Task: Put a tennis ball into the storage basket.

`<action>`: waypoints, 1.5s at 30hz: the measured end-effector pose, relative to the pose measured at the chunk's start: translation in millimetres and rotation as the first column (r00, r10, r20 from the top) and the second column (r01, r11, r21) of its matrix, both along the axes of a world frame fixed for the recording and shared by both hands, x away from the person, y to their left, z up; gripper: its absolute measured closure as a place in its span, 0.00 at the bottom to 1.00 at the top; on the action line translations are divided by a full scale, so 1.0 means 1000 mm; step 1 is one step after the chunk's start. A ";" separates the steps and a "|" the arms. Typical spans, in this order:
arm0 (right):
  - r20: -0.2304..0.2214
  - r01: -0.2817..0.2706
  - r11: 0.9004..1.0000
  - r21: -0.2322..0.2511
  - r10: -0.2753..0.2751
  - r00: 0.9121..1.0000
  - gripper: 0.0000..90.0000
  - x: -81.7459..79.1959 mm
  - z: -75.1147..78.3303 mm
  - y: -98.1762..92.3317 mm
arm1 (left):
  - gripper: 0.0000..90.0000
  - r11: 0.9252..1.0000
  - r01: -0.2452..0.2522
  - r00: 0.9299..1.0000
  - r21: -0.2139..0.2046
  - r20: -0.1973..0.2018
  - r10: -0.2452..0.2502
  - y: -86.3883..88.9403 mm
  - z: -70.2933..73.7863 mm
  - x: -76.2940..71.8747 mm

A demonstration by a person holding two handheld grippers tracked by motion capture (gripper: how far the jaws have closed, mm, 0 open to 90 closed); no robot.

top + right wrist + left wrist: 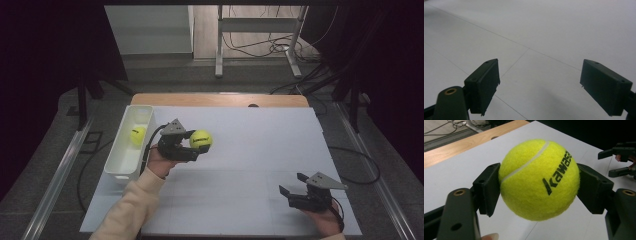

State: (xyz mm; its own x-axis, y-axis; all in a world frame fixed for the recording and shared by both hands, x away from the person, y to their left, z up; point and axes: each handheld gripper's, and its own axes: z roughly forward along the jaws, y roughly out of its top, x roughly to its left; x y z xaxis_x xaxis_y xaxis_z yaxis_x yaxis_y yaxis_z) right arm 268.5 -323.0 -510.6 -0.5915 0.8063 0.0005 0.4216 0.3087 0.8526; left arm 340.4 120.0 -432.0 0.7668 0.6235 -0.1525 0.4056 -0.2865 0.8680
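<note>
Left hand-held gripper (196,150) clenched on a fuzzy yellow-green tennis ball with black lettering (201,139), lifted clear of the white-covered table (250,150), just to the right of the long white plastic bin (121,162) at the table's left edge. In the left gripper view, same ball (539,180) pinched from both sides by the black pads (487,188), white seam curving across the top, lettering facing the camera, pale surface visible beneath. Second yellow-green tennis ball (138,135) lying inside the bin, toward its far half. Cream sleeve (132,205) running up from the bottom edge, below the bin's near end. Right hand-held gripper (293,186) released, jaws spread wide with nothing between them, low over the table well to the right of the bin, near the front right corner. In the right gripper view, both black pads (484,85) apart over bare white sheets with thin seam lines.
</note>
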 end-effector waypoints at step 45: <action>0.006 -0.003 1.000 0.004 0.003 1.000 0.18 -0.001 0.001 0.001 | 0.30 0.987 -0.147 0.988 -0.060 0.037 0.149 0.057 0.026 -0.008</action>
State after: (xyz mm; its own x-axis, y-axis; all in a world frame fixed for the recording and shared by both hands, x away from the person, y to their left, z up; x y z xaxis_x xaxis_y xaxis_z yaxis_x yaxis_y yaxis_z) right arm 267.6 -322.5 -509.5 -0.5938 0.8046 -0.0001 0.4156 0.3068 0.8562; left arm 332.6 177.5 -405.7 0.6733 0.7217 -0.1607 0.4030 -0.1761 0.8981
